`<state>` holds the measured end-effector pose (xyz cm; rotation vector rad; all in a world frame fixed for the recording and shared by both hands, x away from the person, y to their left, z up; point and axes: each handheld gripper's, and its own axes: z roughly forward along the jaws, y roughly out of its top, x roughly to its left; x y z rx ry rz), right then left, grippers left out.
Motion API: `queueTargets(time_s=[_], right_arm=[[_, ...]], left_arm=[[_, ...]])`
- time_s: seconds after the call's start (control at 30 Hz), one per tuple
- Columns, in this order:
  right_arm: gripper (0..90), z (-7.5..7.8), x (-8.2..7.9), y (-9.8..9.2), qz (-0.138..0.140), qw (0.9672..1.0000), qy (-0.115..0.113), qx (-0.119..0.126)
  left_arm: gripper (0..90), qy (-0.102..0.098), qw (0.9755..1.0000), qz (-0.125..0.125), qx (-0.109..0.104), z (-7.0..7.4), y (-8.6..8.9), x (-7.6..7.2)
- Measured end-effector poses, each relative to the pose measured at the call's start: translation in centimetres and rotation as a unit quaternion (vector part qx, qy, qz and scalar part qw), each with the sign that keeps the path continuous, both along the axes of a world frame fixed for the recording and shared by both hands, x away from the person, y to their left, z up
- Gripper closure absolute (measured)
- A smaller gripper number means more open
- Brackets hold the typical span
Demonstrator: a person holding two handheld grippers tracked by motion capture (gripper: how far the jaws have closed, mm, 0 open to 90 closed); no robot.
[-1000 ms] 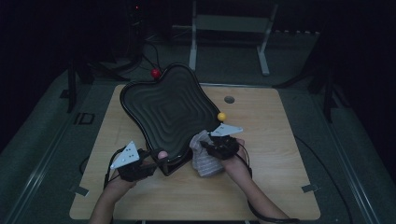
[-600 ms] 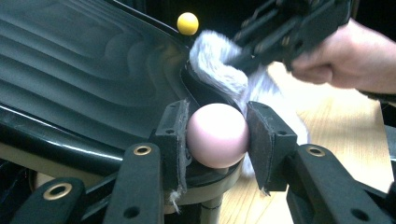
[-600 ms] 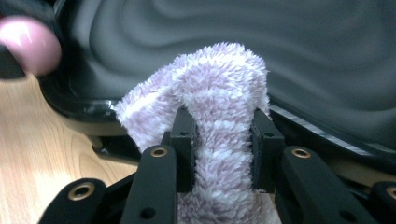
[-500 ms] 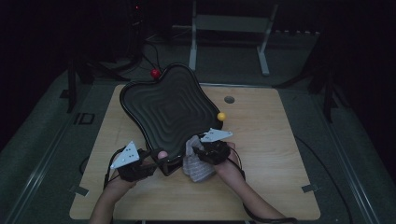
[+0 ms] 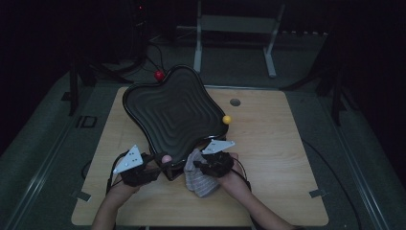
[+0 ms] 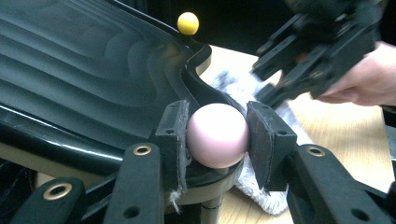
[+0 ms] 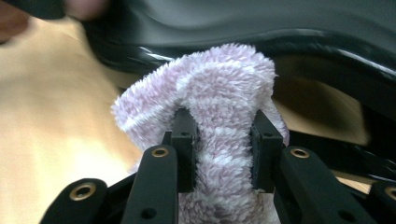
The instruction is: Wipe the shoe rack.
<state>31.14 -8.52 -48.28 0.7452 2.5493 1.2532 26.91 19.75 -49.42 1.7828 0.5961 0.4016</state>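
A black tray with wavy ridges (image 5: pixel 172 115) lies tilted on the wooden table (image 5: pixel 268 158), with ball knobs at its corners. My left gripper (image 5: pixel 160 168) is shut on the pink ball knob (image 6: pixel 217 135) at the tray's near corner; both pads press on the ball. A yellow knob (image 5: pixel 227 119) marks the right corner and a red knob (image 5: pixel 159 75) the far one. My right gripper (image 5: pixel 203 165) is shut on a fluffy pink-and-white cloth (image 7: pixel 219 93), held just right of the pink knob, beside the tray's near edge (image 7: pixel 280 28). Whether the cloth touches the rim I cannot tell.
A round hole (image 5: pixel 234 102) sits in the table behind the yellow knob. A pale metal stand (image 5: pixel 234 28) and cables lie on the dark floor beyond the table's far edge. Bare wood stretches to the right of my right hand.
My right gripper has carried the cloth left and nearer, closer to the tray's near corner. The left gripper and the tray have kept still.
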Motion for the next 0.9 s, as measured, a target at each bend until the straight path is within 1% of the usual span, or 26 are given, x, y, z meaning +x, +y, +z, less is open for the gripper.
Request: queueTargets(time_s=[0.03, 0.07, 0.13, 0.2, 0.23, 0.27, 0.3, 0.33, 0.4, 0.47, 0.5, 0.57, 0.6, 0.63, 0.67, 0.7, 0.77, 0.8, 0.83, 0.87, 0.9], right_arm=[[69.0, 0.4, -0.3, 0.1, 0.008, 0.9999, -0.006, 0.006], [69.0, 0.7, -0.6, 0.3, 0.01, 0.9999, -0.009, 0.008], [68.9, 0.4, -0.8, 0.8, 0.009, 0.9998, -0.016, 0.0], [68.8, -0.4, -0.6, 0.9, 0.011, 0.9999, -0.002, -0.004], [68.8, -0.6, -0.7, 1.0, 0.009, 0.9999, 0.002, -0.01], [68.8, -0.7, -0.8, 1.1, 0.012, 0.9998, 0.003, -0.019], [68.8, -0.5, -1.1, 1.3, 0.018, 0.9997, 0.003, -0.018], [68.8, -0.1, -1.5, 1.4, 0.026, 0.9996, -0.002, -0.011], [68.7, 0.5, -2.0, 1.7, 0.03, 0.9994, -0.014, -0.009], [68.9, 0.4, -2.2, 2.0, 0.028, 0.9993, -0.022, -0.011], [68.9, 0.2, -2.1, 2.0, 0.029, 0.9994, -0.018, -0.01], [68.8, -0.4, -2.0, 2.2, 0.031, 0.9992, -0.012, -0.022], [68.9, -0.5, -2.1, 2.2, 0.031, 0.9993, -0.007, -0.021], [68.8, -0.5, -2.2, 2.3, 0.038, 0.9992, 0.0, -0.016], [68.8, -0.2, -2.5, 2.5, 0.044, 0.999, 0.001, -0.011], [68.8, -0.2, -2.5, 2.5, 0.044, 0.999, 0.001, -0.011], [68.8, 0.6, -3.3, 3.2, 0.056, 0.9983, -0.016, -0.009], [68.9, 0.5, -3.3, 3.4, 0.056, 0.9982, -0.017, -0.011], [69.2, 0.4, -3.2, 3.5, 0.058, 0.9982, -0.013, -0.007], [69.6, 0.2, -3.1, 3.4, 0.06, 0.9981, -0.016, -0.003], [69.8, 0.1, -3.2, 3.4, 0.061, 0.9979, -0.023, -0.004]], left_arm=[[60.2, 0.0, 1.0, 0.0, 0.0, 0.0, 0.0, 0.0], [60.2, 0.001, 1.0, 0.0, 0.001, 0.0, 0.0, 0.0], [60.2, 0.002, 1.0, 0.001, 0.001, 0.0, 0.0, 0.0], [60.2, 0.0, 1.0, 0.001, 0.001, 0.0, 0.0, 0.0], [60.2, 0.0, 1.0, 0.002, 0.001, 0.0, 0.0, 0.0], [60.1, 0.0, 1.0, 0.002, 0.001, 0.0, 0.0, 0.0], [60.2, 0.0, 1.0, 0.001, 0.001, 0.0, 0.0, 0.0], [60.2, 0.0, 1.0, 0.001, 0.001, 0.0, 0.0, 0.0], [60.2, 0.001, 1.0, 0.001, 0.001, 0.0, 0.0, 0.0], [60.2, 0.002, 1.0, 0.002, -0.001, 0.0, 0.1, 0.0], [60.1, 0.002, 1.0, 0.002, -0.001, 0.0, 0.1, 0.0], [60.2, 0.001, 1.0, 0.002, 0.001, 0.0, 0.0, 0.0], [60.2, 0.0, 1.0, 0.001, 0.001, 0.0, 0.0, 0.0], [60.2, 0.0, 1.0, 0.001, 0.001, 0.0, 0.0, -0.1], [60.2, 0.0, 1.0, 0.001, 0.001, 0.0, -0.1, -0.1], [60.2, 0.0, 1.0, 0.001, 0.001, 0.0, -0.1, -0.1], [60.2, 0.002, 1.0, 0.0, 0.001, 0.0, -0.1, -0.1], [60.1, 0.002, 1.0, 0.001, 0.0, 0.0, 0.0, -0.1], [60.2, 0.003, 1.0, 0.002, -0.001, 0.0, 0.0, -0.1], [60.2, 0.002, 1.0, 0.001, -0.002, 0.0, 0.0, -0.1], [60.2, 0.002, 1.0, 0.001, -0.002, 0.0, 0.0, 0.0]])
